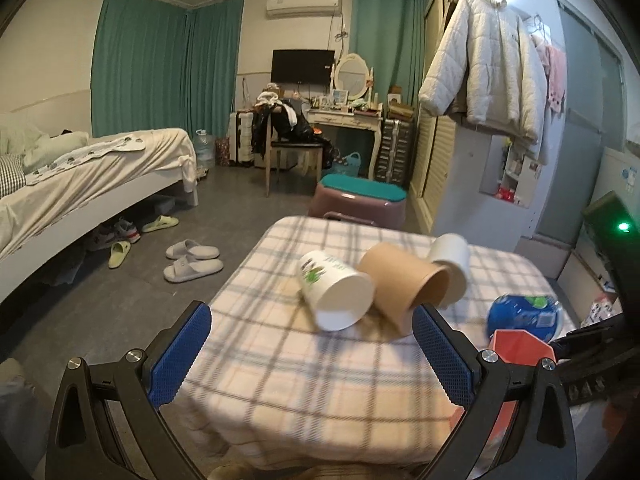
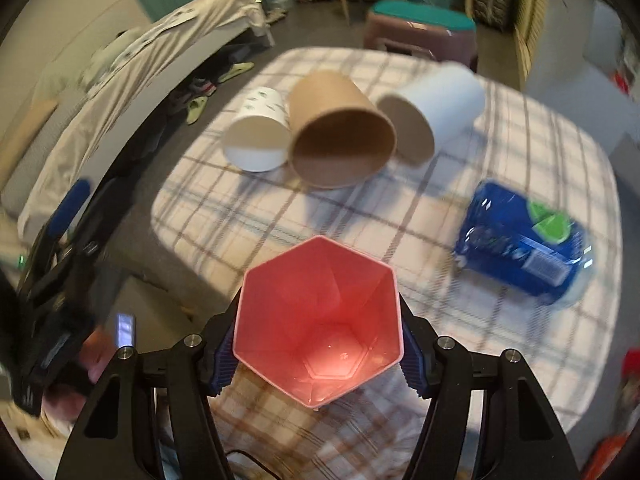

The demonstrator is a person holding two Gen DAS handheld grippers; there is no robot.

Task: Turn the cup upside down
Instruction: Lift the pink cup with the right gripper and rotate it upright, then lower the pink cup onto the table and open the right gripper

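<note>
My right gripper (image 2: 318, 354) is shut on a pink hexagonal cup (image 2: 320, 320), its open mouth facing the camera, held above the near part of the plaid-covered table (image 2: 400, 232). The pink cup also shows in the left wrist view (image 1: 520, 350) at the right. My left gripper (image 1: 312, 344) is open and empty over the table's near left side. Three paper cups lie on their sides further back: a white printed one (image 1: 334, 288), a brown one (image 1: 404, 284) and a white one (image 1: 452, 260).
A blue wet-wipe packet (image 2: 524, 240) lies on the table's right side. A purple stool with a teal top (image 1: 360, 200) stands behind the table. A bed (image 1: 80, 176) is at the left, slippers (image 1: 192, 260) on the floor beside it.
</note>
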